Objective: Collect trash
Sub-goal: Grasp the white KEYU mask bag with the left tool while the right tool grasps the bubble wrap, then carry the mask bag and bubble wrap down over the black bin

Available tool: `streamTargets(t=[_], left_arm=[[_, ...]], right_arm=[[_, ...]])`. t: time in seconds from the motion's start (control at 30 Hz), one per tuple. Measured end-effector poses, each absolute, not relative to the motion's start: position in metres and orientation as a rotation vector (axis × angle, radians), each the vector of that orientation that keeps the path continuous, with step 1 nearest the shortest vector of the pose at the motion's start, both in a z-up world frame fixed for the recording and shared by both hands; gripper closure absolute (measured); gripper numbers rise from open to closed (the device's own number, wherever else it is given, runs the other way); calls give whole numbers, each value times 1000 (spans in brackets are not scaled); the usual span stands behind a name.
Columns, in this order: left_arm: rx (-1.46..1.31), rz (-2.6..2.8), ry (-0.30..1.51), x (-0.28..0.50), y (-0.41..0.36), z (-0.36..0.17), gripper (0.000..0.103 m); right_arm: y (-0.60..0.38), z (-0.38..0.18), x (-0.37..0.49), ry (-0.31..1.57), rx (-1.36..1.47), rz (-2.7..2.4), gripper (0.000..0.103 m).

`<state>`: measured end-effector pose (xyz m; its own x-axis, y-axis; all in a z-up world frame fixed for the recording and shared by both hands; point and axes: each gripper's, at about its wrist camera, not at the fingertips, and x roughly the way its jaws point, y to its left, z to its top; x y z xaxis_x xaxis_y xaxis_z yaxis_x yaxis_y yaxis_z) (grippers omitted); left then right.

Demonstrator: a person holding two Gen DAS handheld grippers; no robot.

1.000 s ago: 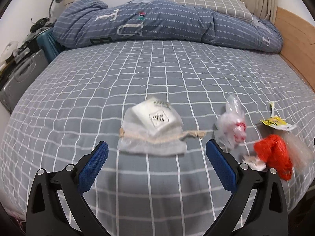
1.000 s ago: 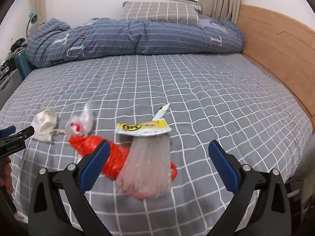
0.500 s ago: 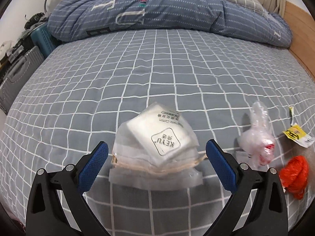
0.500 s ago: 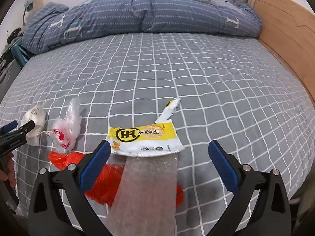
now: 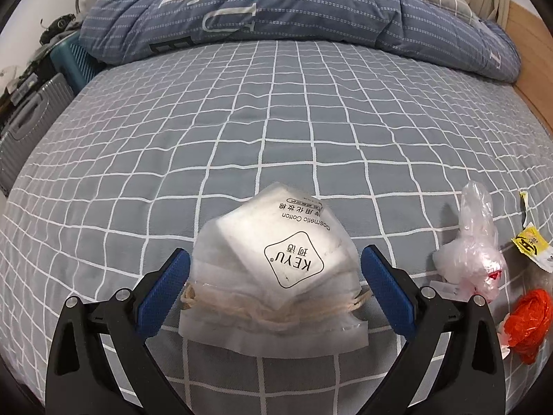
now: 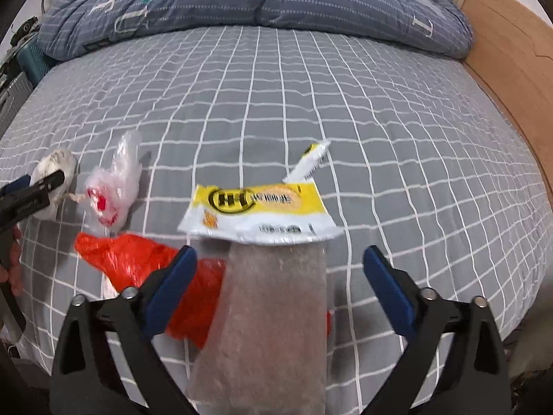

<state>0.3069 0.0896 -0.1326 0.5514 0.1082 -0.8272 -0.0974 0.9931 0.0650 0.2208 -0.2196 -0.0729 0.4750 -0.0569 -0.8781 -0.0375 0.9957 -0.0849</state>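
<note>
Both grippers have closed in, jaws spread wide: left [image 5: 274, 275] straddling cotton-pad pouch [image 5: 273, 269], right [image 6: 279, 275] straddling yellow-topped wrapper [image 6: 266, 266].

Left wrist: we look low, close, across the bed [image 5: 276, 121] toward the duvet [image 5: 276, 10].
Right wrist: likewise, further right.
Shared: clear bag [image 5: 473, 242] [image 6: 114, 186].

Bright, even daylight; fisheye-warped edges
</note>
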Motion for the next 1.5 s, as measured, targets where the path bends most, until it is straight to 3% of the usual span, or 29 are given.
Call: streamTargets(t=[0.2, 0.47, 0.5, 0.7, 1.5], left_arm=[[31, 114, 982, 308, 85, -137, 17], [25, 80, 1000, 307, 82, -142, 37], [21, 78, 999, 307, 82, -141, 39], [22, 71, 992, 304, 80, -136, 45], [-20, 64, 899, 259, 71, -85, 45]], right_arm=[[-221, -78, 214, 1111, -95, 0, 29], [-226, -82, 213, 1152, -64, 41, 77], [-227, -80, 213, 1146, -58, 42, 79], [-226, -75, 210, 1137, -51, 46, 83], [-218, -38, 176, 1066, -48, 85, 83]])
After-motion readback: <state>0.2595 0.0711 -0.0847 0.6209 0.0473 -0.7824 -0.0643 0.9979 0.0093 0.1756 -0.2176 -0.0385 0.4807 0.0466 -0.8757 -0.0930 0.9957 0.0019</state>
